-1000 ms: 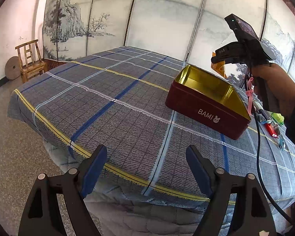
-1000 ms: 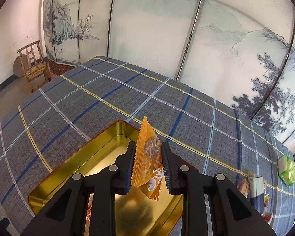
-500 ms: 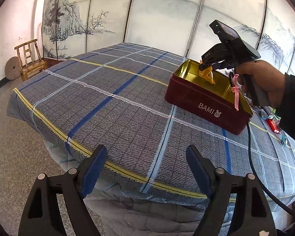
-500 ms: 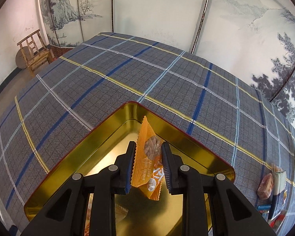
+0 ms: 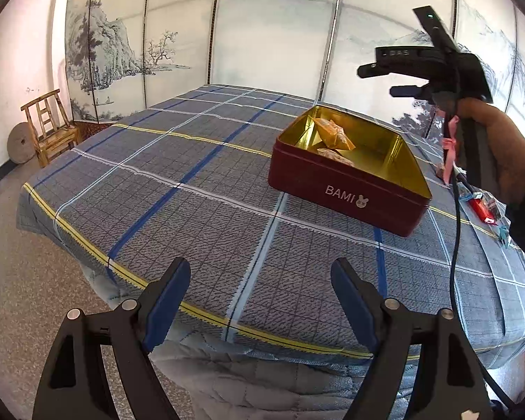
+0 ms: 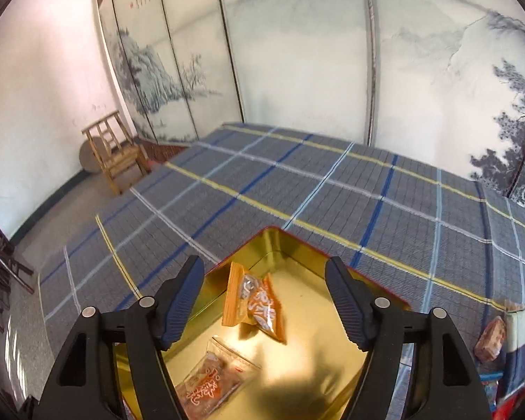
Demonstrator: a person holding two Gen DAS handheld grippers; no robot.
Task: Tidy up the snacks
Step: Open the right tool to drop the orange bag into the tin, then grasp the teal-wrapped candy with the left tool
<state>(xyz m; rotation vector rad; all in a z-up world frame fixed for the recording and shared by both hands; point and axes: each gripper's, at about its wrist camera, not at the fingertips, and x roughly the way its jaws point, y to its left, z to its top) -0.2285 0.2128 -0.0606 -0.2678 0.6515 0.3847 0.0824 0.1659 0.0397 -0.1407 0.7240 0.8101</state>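
Observation:
A dark red tin (image 5: 350,189) with a gold inside and the word BAMI stands on the checked cloth. An orange snack packet (image 6: 255,302) (image 5: 334,134) lies loose in its far corner, and a clear packet with orange print (image 6: 210,383) lies nearer. My right gripper (image 6: 266,301) hovers above the tin, its jaws opening, touching nothing; the orange packet lies in the tin below the gap. In the left wrist view the right gripper (image 5: 385,80) hangs over the tin, held by a hand (image 5: 493,140). My left gripper (image 5: 260,301) stands open and empty near the table's front edge.
Several loose snacks (image 6: 507,329) (image 5: 483,206) lie on the cloth right of the tin. A cable (image 5: 455,245) hangs from the right gripper. A wooden chair (image 5: 50,127) and a round stone stand by the left wall. Painted screens line the back.
The right gripper was shut on the orange packet; its jaws have parted and the packet has dropped into the tin. The right gripper has risen above the tin.

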